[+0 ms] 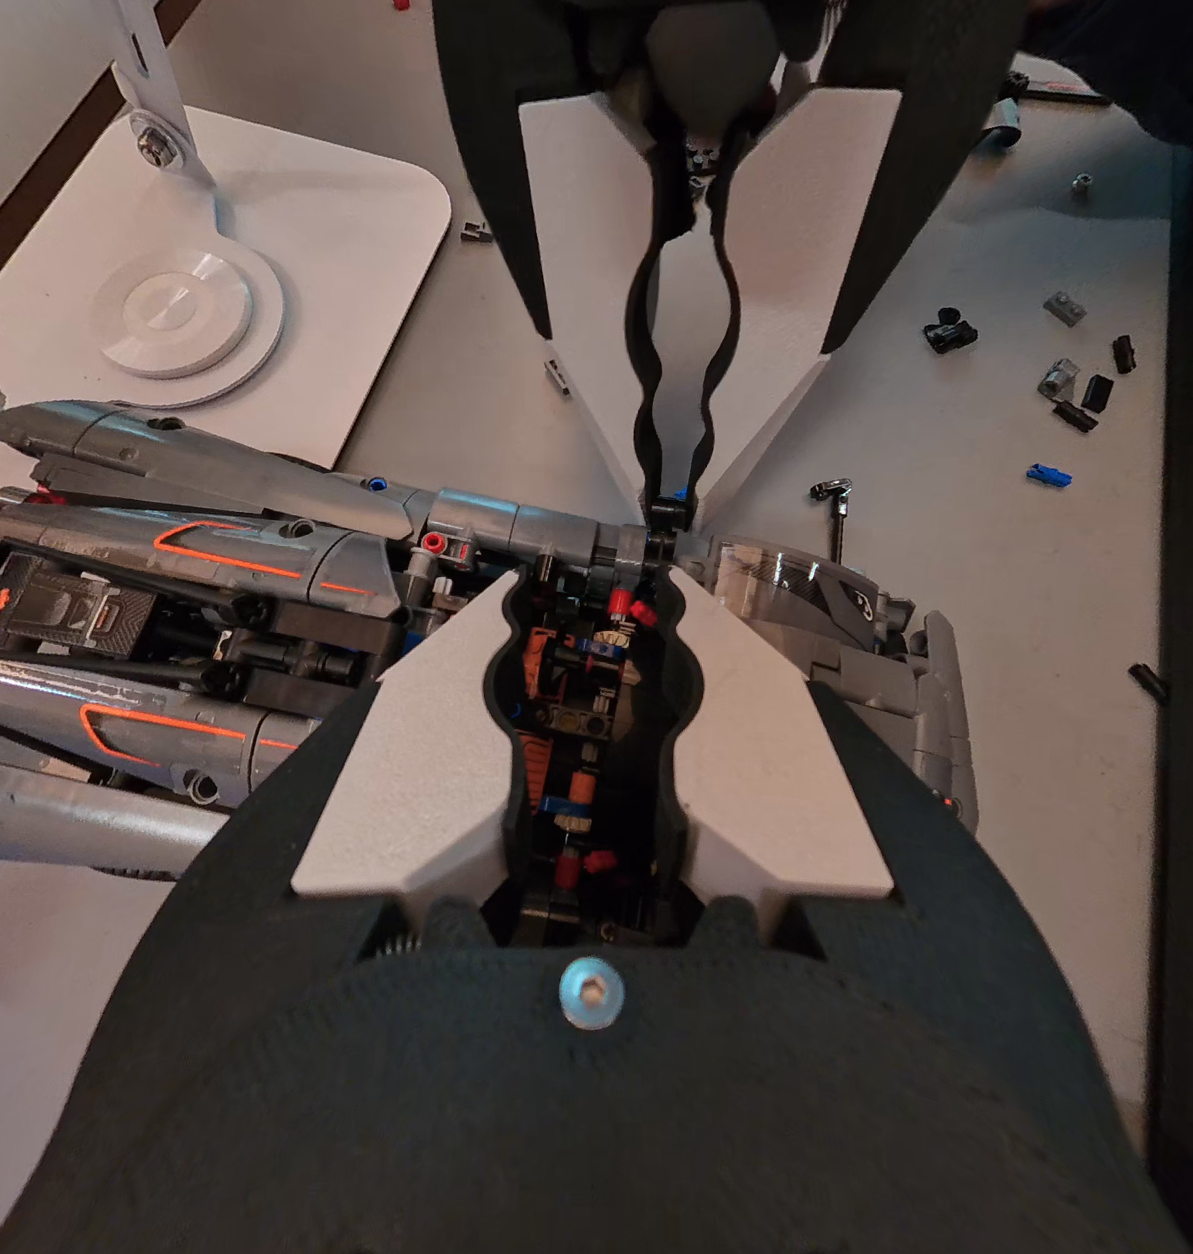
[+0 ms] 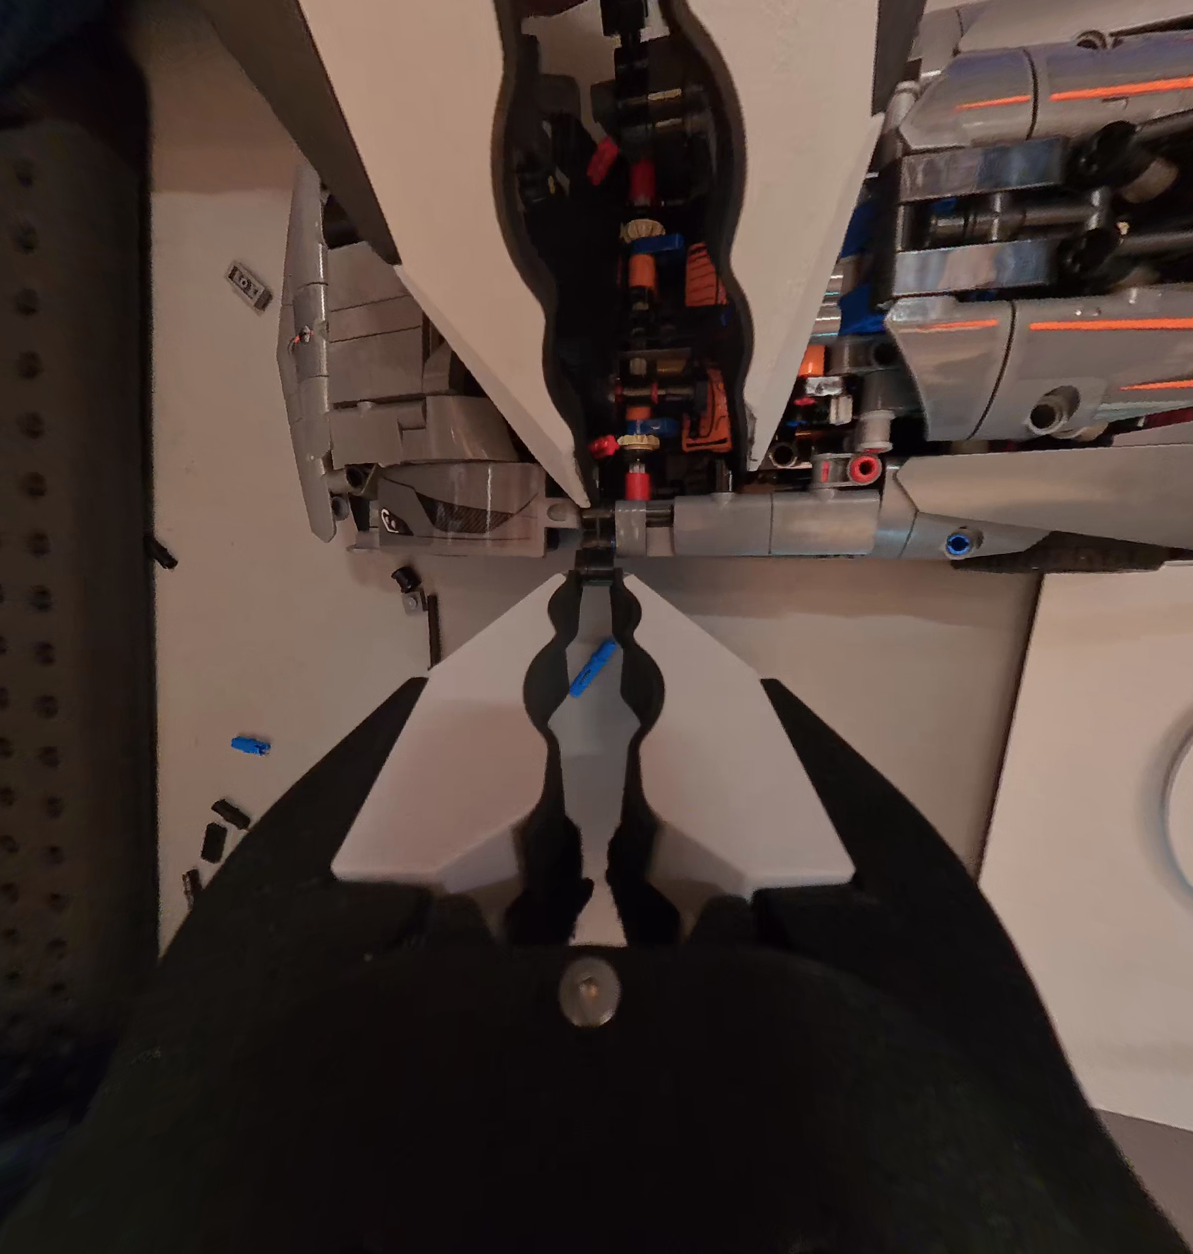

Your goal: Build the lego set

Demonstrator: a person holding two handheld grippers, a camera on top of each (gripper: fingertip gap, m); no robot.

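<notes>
A large grey lego car [image 1: 207, 543] with orange stripes lies across the white table; it also shows in the right wrist view [image 2: 1055, 339]. My left gripper [image 1: 593, 577] is open and sits over the car's open middle, where red, blue and orange inner parts show between its jaws. It comes in from the top of the right wrist view [image 2: 668, 485]. My right gripper [image 2: 595, 577] is shut on a small black connector piece [image 2: 595, 560] and holds it against the car's grey side rail [image 2: 749, 526]. It reaches in from the far side in the left wrist view [image 1: 667, 505].
A white stand base [image 1: 207, 271] sits behind the car. Several loose black and grey small parts [image 1: 1082, 387] and a blue pin [image 1: 1048, 475] lie to the right. Another blue pin [image 2: 593, 668] lies under my right fingers. A dark studded mat [image 2: 23, 475] borders the table. Only a small space, under 4 cm, lies between the two pairs of fingers.
</notes>
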